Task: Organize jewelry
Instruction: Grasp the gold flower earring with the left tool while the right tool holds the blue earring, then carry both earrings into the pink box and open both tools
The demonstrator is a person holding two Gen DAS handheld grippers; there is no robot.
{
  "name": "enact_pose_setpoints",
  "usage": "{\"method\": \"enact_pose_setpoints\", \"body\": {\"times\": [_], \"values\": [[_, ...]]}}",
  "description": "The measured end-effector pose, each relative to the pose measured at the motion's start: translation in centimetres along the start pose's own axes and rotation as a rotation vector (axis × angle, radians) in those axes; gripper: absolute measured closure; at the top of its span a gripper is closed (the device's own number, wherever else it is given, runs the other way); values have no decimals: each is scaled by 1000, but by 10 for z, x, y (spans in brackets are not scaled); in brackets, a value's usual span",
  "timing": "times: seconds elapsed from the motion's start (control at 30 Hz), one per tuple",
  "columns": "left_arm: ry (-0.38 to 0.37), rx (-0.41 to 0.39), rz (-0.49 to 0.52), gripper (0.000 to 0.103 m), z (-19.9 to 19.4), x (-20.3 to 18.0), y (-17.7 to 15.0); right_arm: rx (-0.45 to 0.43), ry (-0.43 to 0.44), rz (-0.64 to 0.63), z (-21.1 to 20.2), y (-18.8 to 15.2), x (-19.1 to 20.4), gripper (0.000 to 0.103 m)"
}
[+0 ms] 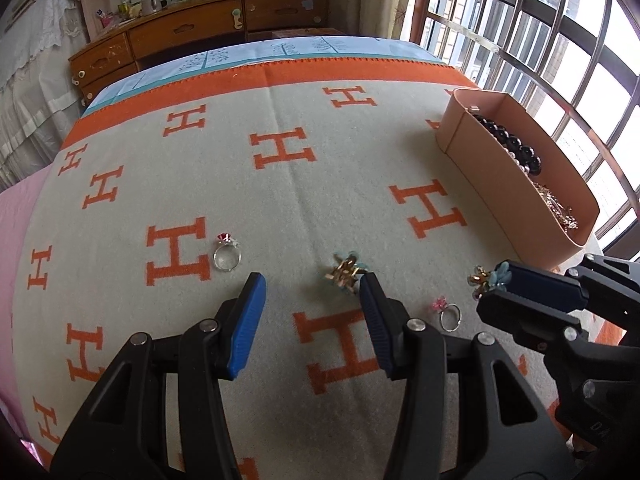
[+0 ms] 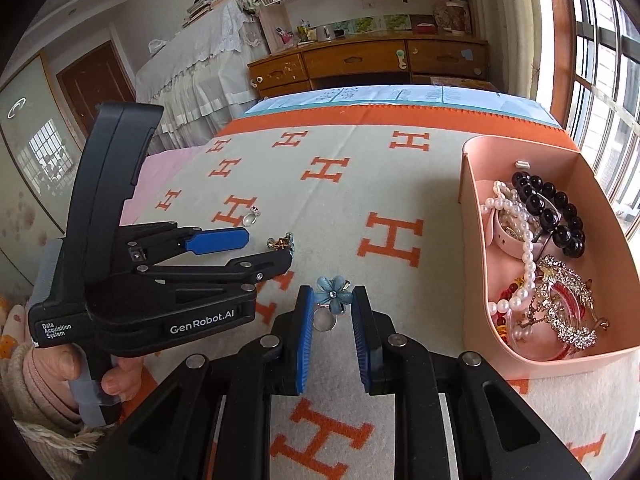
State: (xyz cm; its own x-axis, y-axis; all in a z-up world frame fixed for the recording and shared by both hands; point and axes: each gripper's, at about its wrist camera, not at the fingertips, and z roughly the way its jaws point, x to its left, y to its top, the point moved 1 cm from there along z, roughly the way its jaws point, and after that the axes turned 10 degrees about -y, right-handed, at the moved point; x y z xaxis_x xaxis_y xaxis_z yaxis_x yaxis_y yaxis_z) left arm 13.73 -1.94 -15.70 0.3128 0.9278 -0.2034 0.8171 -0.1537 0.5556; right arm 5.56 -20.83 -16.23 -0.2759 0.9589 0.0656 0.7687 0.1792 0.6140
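On the left of the blanket (image 1: 280, 208) a red-stone ring (image 1: 227, 254) lies loose beside an orange H, not yet collected. The left gripper (image 1: 312, 284) hovers low over the blanket with its fingers wide apart and nothing between them; a gold-and-blue piece (image 1: 346, 272) lies just beyond its right fingertip, close to or touching it. A pink-flower ring (image 1: 448, 314) lies further right, between the two tools. The right gripper (image 2: 329, 300) has a blue-flower ring (image 2: 334, 294) between its fingertips; the jaws stand narrowly apart on either side of the flower, and whether the pads actually bear on it cannot be told, though the left view shows the ring at the tip seemingly clear of the blanket. The step in hand appears to be the transfer of this ring to the pink box (image 2: 472, 208), which stands at the right edge and already holds black beads (image 2: 552, 216), pearls (image 2: 520, 240) and a rhinestone piece (image 2: 568, 304). The next move calls for a firm hold, a carry right over the box's near wall, and release inside; a small ring held by its flower could slip. Three pieces remain outside. The surface is a soft cream blanket with orange H motifs on a bed; a wooden dresser (image 1: 192, 28) stands beyond, a barred window (image 1: 540, 32) to the right.
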Motion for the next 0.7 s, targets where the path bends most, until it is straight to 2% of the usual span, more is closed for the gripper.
{"method": "enact_pose_setpoints", "body": {"times": [0.13, 0.2, 0.27, 0.53, 0.7], "values": [[-31, -25, 23, 57, 2, -1, 2, -3, 2, 5, -4, -1, 0, 84], [-39, -34, 32, 65, 3, -2, 2, -6, 1, 4, -5, 0, 1, 84], [-43, -40, 37, 82, 3, -2, 2, -10, 0, 5, -8, 0, 1, 84], [-73, -62, 6, 83, -10, -4, 5, -80, -4, 32, -32, 1, -5, 84], [-111, -115, 26, 83, -39, -28, 22, -151, -33, 97, -62, 6, -31, 84]]}}
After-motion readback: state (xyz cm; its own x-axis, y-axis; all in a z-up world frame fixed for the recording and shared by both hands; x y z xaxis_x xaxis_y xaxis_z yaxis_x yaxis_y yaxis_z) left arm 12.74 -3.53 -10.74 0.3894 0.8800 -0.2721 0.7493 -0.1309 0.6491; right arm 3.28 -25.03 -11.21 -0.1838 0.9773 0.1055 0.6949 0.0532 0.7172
